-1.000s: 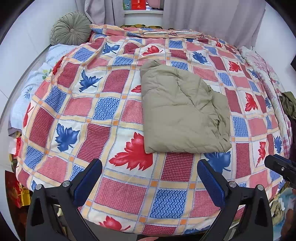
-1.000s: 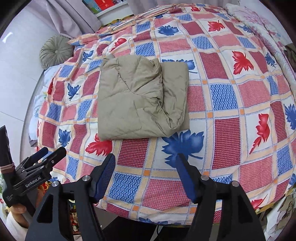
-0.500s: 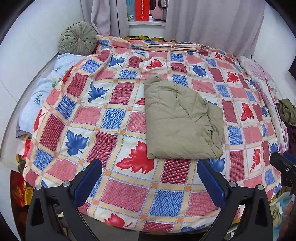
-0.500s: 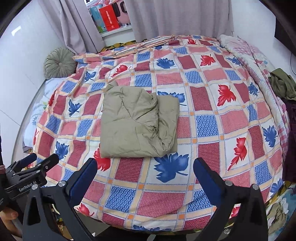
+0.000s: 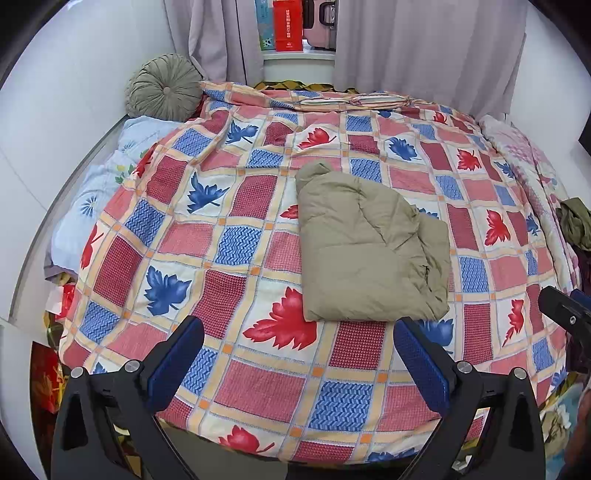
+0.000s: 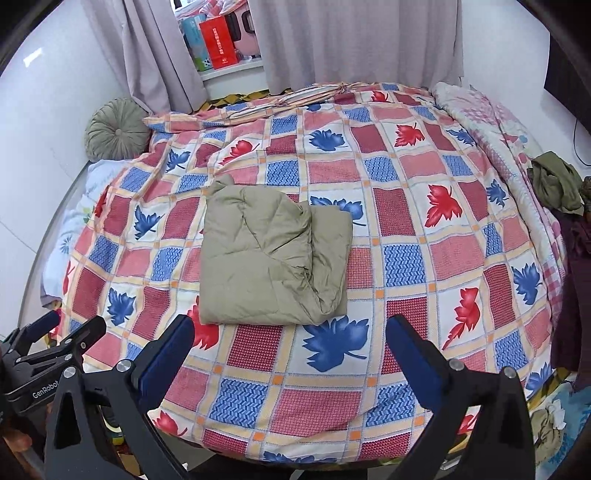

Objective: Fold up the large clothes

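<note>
A khaki padded garment [image 5: 365, 251] [image 6: 269, 258] lies folded into a rough rectangle on the leaf-patterned bedspread [image 5: 258, 380] [image 6: 406, 258]. Its right side shows a second folded layer. My left gripper [image 5: 295, 354] hovers open above the bed's near edge, short of the garment, with nothing between its blue pads. Over the same edge my right gripper [image 6: 288, 347] stands wide open and empty, clear of the cloth. In the right wrist view the left gripper [image 6: 55, 332] shows at the lower left. The other gripper's tip [image 5: 565, 310] shows at the right edge of the left wrist view.
A round green cushion [image 5: 164, 86] [image 6: 116, 127] sits at the far left corner by the white wall. Grey curtains and a sill with a red box [image 5: 288, 26] stand behind the bed. Dark green clothes [image 6: 554, 182] lie at the right side. Clutter lies on the floor.
Both grippers have risen and pulled back, so more of the bed and room shows. The right gripper's jaws have spread wider. The garment has not moved.
</note>
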The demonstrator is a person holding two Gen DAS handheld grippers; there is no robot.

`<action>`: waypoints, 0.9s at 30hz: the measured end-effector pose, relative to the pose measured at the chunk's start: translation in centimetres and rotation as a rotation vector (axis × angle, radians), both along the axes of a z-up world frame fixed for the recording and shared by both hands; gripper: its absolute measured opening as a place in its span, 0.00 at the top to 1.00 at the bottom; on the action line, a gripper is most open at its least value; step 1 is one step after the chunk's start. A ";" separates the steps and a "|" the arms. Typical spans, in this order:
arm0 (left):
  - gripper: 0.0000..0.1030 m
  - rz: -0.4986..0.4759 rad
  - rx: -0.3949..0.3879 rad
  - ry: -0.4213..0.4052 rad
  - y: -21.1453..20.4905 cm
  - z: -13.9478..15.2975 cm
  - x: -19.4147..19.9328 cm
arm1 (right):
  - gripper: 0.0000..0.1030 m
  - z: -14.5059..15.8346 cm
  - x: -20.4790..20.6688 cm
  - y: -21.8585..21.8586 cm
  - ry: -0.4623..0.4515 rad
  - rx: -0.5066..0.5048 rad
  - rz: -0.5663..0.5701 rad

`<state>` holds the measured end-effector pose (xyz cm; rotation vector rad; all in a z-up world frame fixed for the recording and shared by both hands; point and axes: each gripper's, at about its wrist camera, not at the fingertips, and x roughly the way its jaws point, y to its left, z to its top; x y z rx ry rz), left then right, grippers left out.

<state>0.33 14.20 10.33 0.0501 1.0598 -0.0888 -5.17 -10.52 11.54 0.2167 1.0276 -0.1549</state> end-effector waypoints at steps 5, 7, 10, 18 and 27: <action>0.00 -0.001 -0.002 -0.002 0.0 0.0 -0.1 | 0.00 0.2 0.1 0.1 -0.004 -0.007 -0.001; 0.00 -0.001 -0.003 -0.003 0.0 0.0 -0.1 | 0.00 0.2 0.2 0.1 -0.004 -0.007 -0.001; 0.00 0.000 -0.002 -0.001 -0.1 0.0 0.0 | 0.00 0.2 0.1 0.2 -0.003 -0.008 -0.002; 0.00 -0.003 -0.002 -0.001 0.0 0.0 0.1 | 0.00 0.2 0.0 0.5 -0.002 -0.010 -0.005; 0.00 -0.002 -0.002 0.000 -0.1 0.0 0.0 | 0.00 0.4 -0.1 0.7 -0.003 -0.022 -0.007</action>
